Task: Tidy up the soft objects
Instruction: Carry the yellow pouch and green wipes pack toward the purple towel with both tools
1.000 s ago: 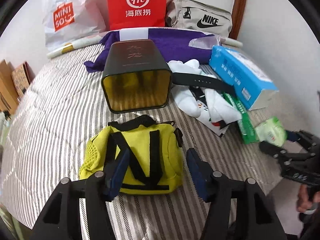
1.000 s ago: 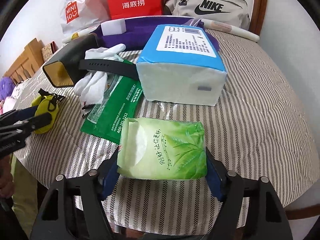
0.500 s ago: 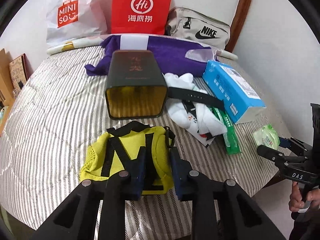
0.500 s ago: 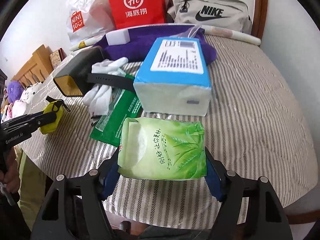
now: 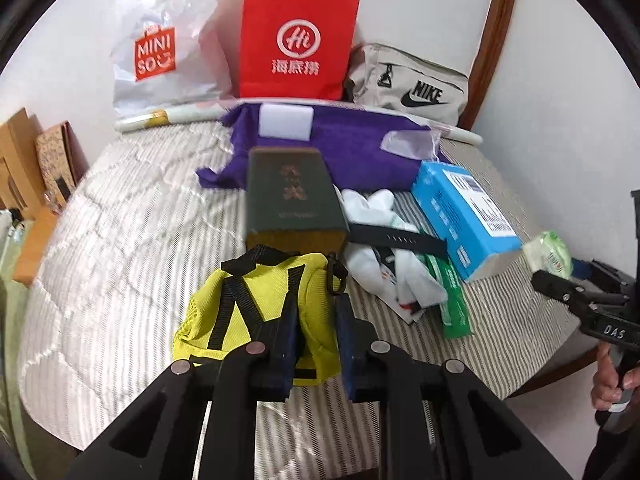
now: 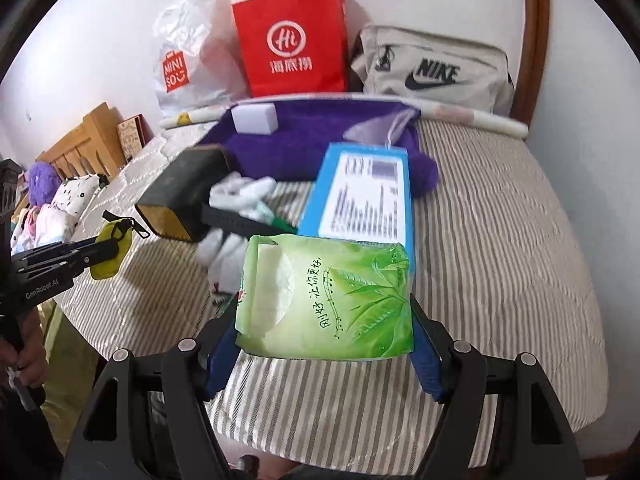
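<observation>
Here we have our left gripper (image 5: 316, 336) with its dark blue fingers (image 5: 282, 340) pinched on the near edge of the small yellow fabric pouch with black straps (image 5: 248, 304), which sits on the striped grey-and-white quilted bed cover (image 5: 120, 248). Just beyond the fingertips lies the dark green rectangular tin with a gold open end (image 5: 294, 204), and past it the purple fleece cloth (image 5: 344, 148) with a white foam block (image 5: 285, 121) on top. To the right of the fingers we see white cotton gloves (image 5: 372, 204), a black watch strap (image 5: 396, 237), a flat green sachet (image 5: 454, 300) and a blue-and-white tissue box (image 5: 464, 208). Our right gripper (image 6: 324, 336) has its blue fingers (image 6: 426, 356) clamped on either side of the soft green plastic pack of tissues (image 6: 332, 300), held clear of the bed cover, directly in front of the tissue box. At the far wall stand a red paper shopping bag (image 6: 290, 44), a white plastic bag (image 6: 192, 52) and a beige zip pouch (image 6: 432, 68).
</observation>
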### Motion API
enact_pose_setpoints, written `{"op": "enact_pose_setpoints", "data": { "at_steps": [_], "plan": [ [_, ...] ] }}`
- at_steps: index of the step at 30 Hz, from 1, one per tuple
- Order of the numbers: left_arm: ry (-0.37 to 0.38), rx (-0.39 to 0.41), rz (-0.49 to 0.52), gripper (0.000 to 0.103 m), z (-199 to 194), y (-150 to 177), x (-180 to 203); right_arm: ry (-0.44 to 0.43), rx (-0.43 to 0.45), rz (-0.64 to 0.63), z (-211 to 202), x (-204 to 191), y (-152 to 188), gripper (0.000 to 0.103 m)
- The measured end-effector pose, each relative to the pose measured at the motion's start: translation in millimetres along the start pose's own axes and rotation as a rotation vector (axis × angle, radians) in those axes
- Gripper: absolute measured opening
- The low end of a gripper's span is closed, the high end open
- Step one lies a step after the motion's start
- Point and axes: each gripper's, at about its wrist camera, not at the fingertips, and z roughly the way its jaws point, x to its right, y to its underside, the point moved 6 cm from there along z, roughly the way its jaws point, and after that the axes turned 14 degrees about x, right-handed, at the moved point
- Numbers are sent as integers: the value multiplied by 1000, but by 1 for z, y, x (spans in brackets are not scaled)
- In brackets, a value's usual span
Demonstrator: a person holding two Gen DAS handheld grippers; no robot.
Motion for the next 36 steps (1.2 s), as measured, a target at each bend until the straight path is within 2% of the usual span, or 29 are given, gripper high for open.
{"op": "enact_pose_setpoints", "data": {
  "at_steps": [7,15,22,25,36],
  "plan": [
    [-72,30,12,17,-7,-32,-14,-39,40,-23,2,-5,-35,73],
    [-65,77,13,17,-2,-71,-17,-58,68,-21,16,0,-72,73],
    [-73,89,40,17,19,-102,-14,-45,86,-7,39,13,-105,73],
    [-67,89,44,17,31,-113,-14,-67,90,15,48,18,-114,73],
    [-37,49,-5,17,80,-140,-24,-55,52,34,102,35,-145,73]
  ]
}}
